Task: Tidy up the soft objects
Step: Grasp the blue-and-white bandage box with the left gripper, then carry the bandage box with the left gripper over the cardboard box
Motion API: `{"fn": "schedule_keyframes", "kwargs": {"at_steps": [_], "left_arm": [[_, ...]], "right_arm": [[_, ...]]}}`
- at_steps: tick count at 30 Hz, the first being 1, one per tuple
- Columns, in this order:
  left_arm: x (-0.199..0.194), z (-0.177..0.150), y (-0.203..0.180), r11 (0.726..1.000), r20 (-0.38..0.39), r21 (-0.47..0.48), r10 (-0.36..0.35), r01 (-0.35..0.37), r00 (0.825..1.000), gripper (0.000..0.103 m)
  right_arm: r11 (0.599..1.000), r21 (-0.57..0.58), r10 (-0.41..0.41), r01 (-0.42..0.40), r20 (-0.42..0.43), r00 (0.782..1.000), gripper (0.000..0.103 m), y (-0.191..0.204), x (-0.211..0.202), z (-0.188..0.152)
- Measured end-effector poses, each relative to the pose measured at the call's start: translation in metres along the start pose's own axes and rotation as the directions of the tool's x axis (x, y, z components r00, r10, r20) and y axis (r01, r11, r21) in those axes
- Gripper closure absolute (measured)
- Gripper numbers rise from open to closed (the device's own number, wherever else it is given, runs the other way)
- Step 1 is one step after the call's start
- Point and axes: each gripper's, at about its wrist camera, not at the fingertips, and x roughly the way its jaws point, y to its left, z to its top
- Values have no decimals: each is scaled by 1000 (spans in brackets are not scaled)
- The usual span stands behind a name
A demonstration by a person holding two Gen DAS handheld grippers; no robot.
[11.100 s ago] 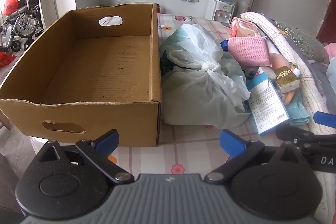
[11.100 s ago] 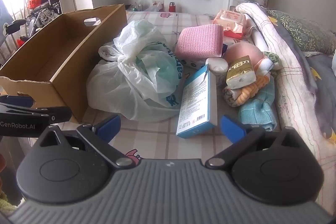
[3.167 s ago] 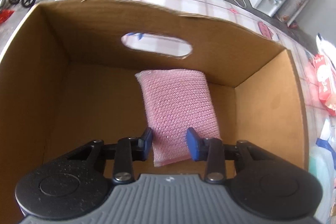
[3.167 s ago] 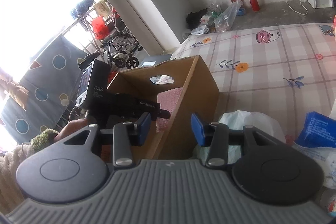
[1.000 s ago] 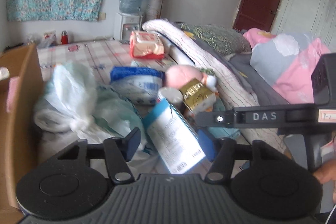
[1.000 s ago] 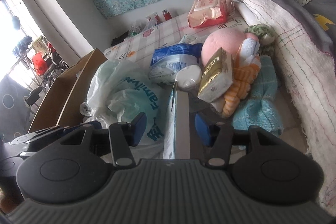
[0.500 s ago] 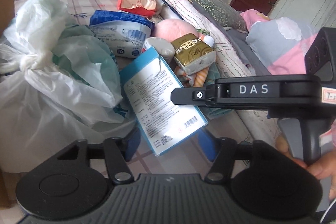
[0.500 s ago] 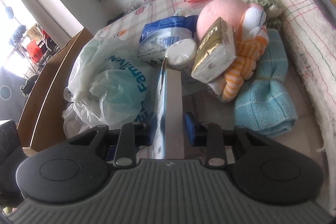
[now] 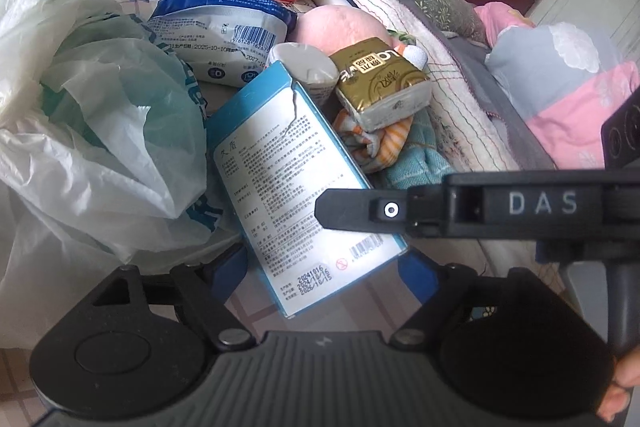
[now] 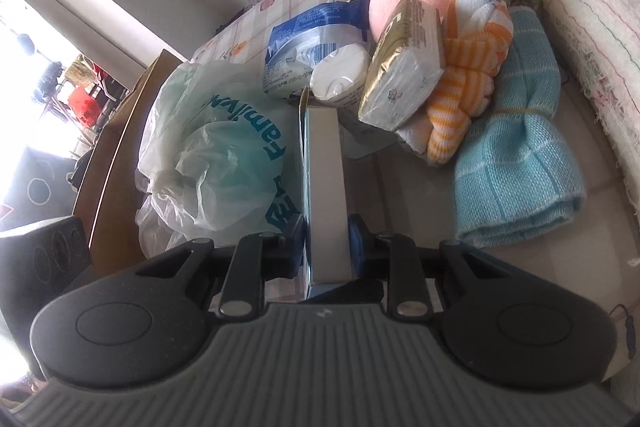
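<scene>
The right gripper (image 10: 328, 241) has the blue-and-white box (image 10: 322, 187) between its fingers, closing on the box's two broad faces at the near end, pads touching it. The box stands on edge on the bed (image 10: 404, 187), its long axis running straight away from those fingers toward the heap of soft things. The left gripper (image 9: 320, 273) straddles the same near end from the side, fingers wide and opening, not touching. Beyond lies the plastic bag (image 10: 216, 147), then the teal towel (image 10: 516, 163).
</scene>
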Motion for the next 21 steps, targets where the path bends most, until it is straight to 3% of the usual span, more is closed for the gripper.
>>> {"fn": "schedule_keyframes", "kwargs": {"at_steps": [8,13,21], "left_arm": [[1,2,1,1000,-2,-1,0,0,1000,19],[3,5,0,1000,3,-12,8,-8,1000,19],[-18,0,-9,999,41,34,8,-10,999,19]], "right_arm": [[999,-38,-24,26,29,999,79,7,5,14],[1000,11,24,-24,-3,1000,83,2,15,15],[997,27,73,-74,19,997,84,6,-3,8]]}}
